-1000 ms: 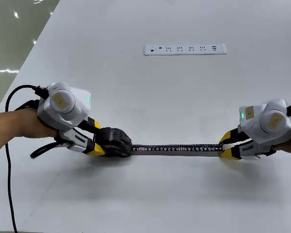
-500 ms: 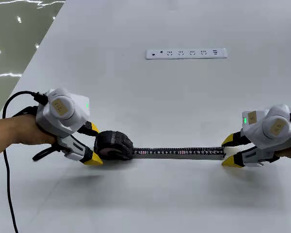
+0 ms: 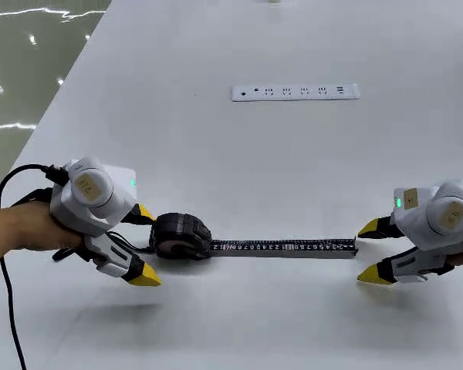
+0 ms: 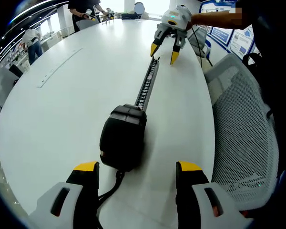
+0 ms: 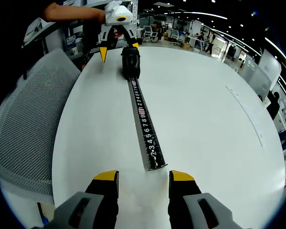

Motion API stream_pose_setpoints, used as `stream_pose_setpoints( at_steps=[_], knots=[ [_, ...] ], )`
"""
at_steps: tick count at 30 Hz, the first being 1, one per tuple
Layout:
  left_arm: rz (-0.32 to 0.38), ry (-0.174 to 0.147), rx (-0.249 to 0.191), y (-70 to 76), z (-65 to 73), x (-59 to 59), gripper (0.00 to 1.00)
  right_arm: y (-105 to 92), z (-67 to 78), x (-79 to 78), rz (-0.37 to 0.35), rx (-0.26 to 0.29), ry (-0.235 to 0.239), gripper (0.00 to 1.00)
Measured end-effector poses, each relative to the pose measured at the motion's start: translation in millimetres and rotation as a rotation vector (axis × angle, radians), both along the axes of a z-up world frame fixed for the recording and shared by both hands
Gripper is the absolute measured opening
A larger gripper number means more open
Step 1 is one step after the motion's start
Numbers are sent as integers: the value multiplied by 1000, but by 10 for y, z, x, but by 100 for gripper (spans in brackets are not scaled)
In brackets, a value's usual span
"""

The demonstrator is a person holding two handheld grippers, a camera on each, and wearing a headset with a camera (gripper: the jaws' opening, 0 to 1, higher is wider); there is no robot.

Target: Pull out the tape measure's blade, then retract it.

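Lies drawn out lengthwise between spread, empty jaws: case by left hand-held gripper, blade tip by right hand-held gripper.

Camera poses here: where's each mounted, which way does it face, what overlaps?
Head view: headset, looking down at the table; shows a forearm, left tongs and right tongs, both open.
Left gripper view: on the left tongs, looking over the tape measure case along the blade toward right tongs; own tongs below.
Right gripper view: on the right tongs, looking back along the blade to the case and left tongs; own tongs below.
Shared: case and blade, all three.
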State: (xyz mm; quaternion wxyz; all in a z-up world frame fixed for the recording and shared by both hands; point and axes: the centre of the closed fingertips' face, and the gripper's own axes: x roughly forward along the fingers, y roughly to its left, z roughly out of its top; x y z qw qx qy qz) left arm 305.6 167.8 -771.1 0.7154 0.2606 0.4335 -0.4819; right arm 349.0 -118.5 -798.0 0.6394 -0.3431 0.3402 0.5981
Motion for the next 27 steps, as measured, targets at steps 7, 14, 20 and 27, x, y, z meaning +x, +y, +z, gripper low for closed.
stream_pose_setpoints(
  at_steps=[7, 14, 20, 27],
  knots=[
    [38, 5, -18, 13, -14, -102, 67, -29, 1, -81, -26, 11, 5, 45],
    [99, -3, -64, -11, 2, -190, 73, -60, 37, -174, -74, 35, 15, 51],
    [159, -12, -108, -54, -8, -274, 78, -78, 49, -258, -122, 59, 18, 56],
    [230, -34, -163, -101, 12, -331, 82, -83, 73, -318, -192, 93, 21, 61]
  ],
)
